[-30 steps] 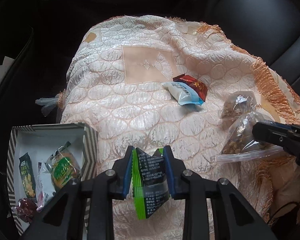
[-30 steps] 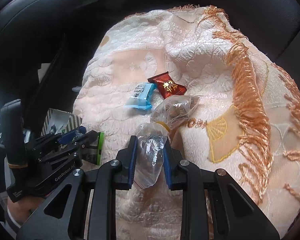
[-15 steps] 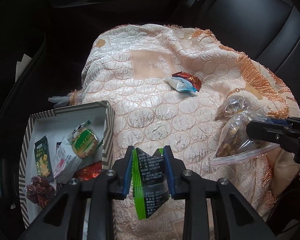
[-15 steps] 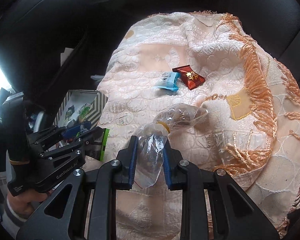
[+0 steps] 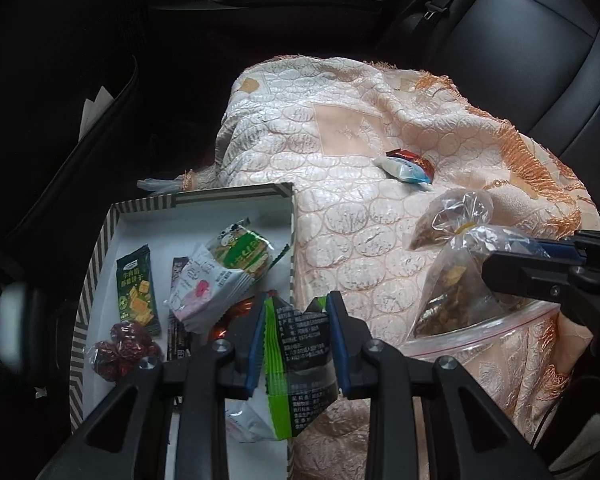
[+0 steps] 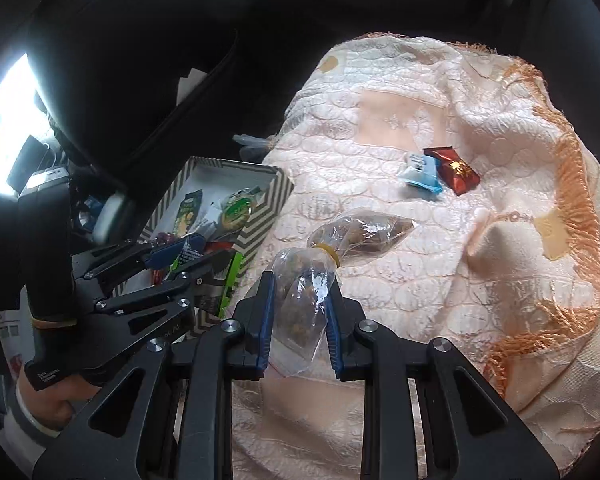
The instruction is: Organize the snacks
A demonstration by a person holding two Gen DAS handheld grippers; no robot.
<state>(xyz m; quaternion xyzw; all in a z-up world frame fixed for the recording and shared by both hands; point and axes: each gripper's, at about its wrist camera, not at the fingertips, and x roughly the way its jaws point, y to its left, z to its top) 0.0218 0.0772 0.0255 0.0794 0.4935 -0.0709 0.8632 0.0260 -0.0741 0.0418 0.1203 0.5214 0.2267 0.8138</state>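
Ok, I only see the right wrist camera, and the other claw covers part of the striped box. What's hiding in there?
Observer: A white packet with pink print, lying partly under the green biscuit packet.
Operator: Anything more?
Observer: Yes, wrapped red dates in the near left corner of the box, beside a dark green cracker packet.
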